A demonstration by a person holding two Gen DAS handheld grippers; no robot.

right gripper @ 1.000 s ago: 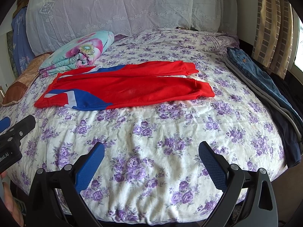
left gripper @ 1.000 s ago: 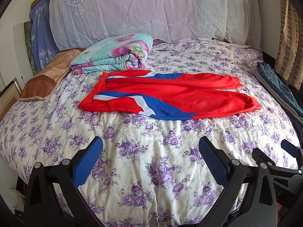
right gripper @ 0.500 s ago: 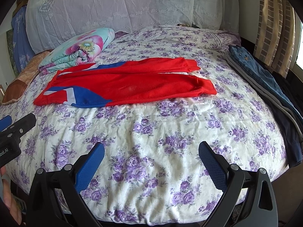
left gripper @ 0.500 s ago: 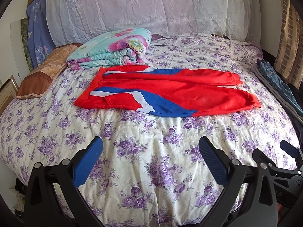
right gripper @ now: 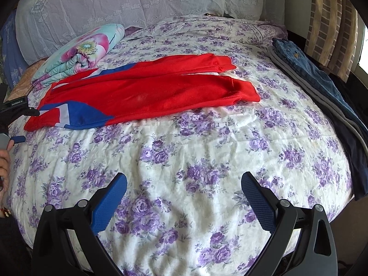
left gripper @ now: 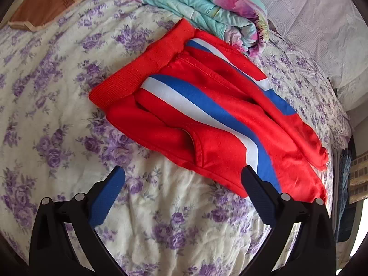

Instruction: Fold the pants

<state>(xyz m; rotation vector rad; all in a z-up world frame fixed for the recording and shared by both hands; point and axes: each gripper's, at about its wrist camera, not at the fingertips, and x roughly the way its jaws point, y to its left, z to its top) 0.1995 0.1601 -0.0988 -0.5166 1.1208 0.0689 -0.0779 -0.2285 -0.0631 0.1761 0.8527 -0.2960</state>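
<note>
- Bedspread [right gripper: 184, 151], white with purple flowers, fills the nearest ground under both of my tools; nothing lies between either one and the garment.
- My left gripper [left gripper: 182, 181] is spread wide and holds nothing. Its right finger [left gripper: 257, 188] overlaps the near edge of the red pants [left gripper: 207, 119] in the picture, though I cannot tell whether it touches the cloth.
- My right gripper [right gripper: 184, 188] is also spread wide and empty, over bare bedspread, well apart from the pants [right gripper: 147, 94].
- From the right wrist view I see the pants laid flat across the middle of the bed, waist toward the left, both legs running right, side by side, cuffs near each other.
- From the left wrist view I see the waistband end up close: a ribbed red band, blue and white stripes slanting across the hip, one leg lapped a little over the other.
- Just behind the waistband a folded floral quilt [left gripper: 207, 7] sits touching or nearly touching the pants; a brown pillow [left gripper: 46, 7] lies farther left.
- Only the right wrist view shows the folded jeans stack [right gripper: 322, 87] along the bed's right edge, well apart from the pants, and the striped curtain [right gripper: 331, 23] beyond it.
- That view also catches the left tool and my hand [right gripper: 4, 158] at its left border.
- Farthest back, a lace-covered headboard [right gripper: 138, 2] spans the wall.
</note>
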